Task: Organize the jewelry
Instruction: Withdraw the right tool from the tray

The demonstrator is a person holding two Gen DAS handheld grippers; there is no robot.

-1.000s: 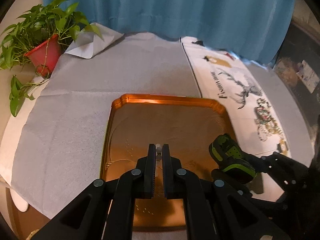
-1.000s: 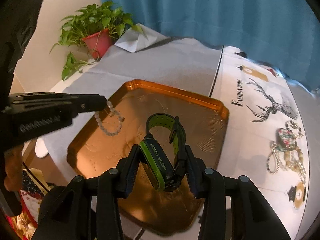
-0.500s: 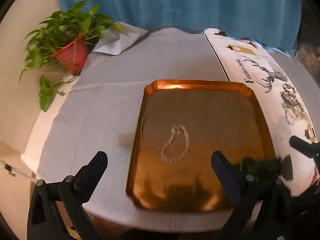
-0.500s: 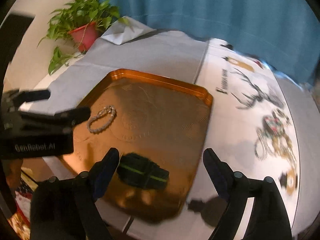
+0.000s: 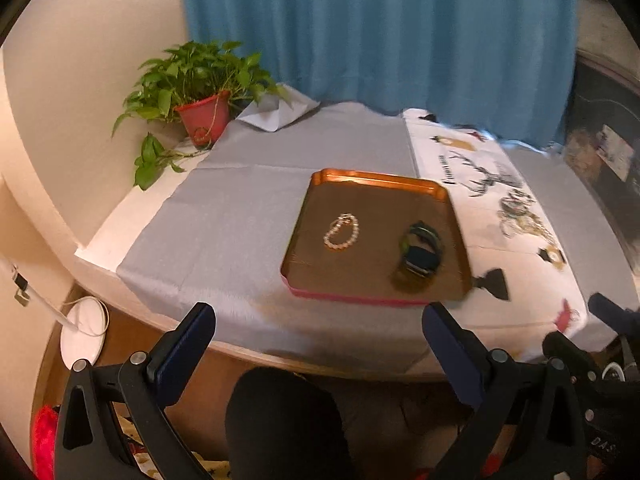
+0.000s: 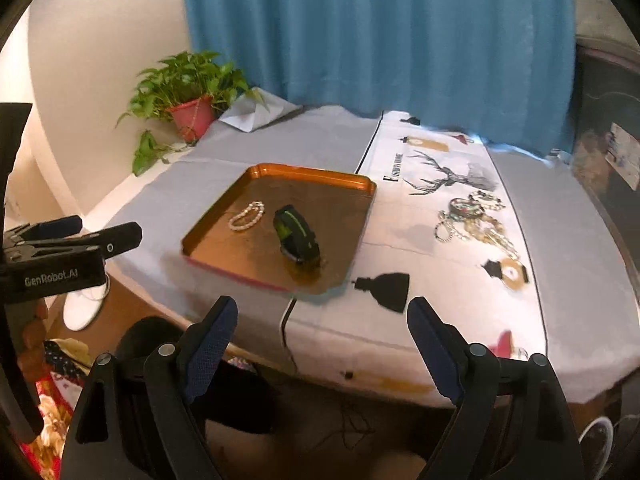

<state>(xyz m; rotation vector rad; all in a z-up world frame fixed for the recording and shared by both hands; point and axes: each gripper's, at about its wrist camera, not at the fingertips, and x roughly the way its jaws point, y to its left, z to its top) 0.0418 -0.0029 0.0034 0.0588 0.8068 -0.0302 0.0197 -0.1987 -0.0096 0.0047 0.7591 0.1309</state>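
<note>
An orange tray sits on the table. A white bead bracelet and a black and green watch lie in it, apart from each other. A heap of other jewelry lies on the white printed cloth right of the tray. My left gripper is open and empty, held back off the table's front edge. My right gripper is open and empty too, also off the front edge. The left gripper also shows at the left of the right wrist view.
A potted plant stands at the table's back left corner. A blue curtain hangs behind. A grey cloth covers the table's left part. A white round base stands on the floor.
Both grippers opened, leaving the bracelet and the watch in the tray, then pulled back and up from the table to beyond its front edge.
</note>
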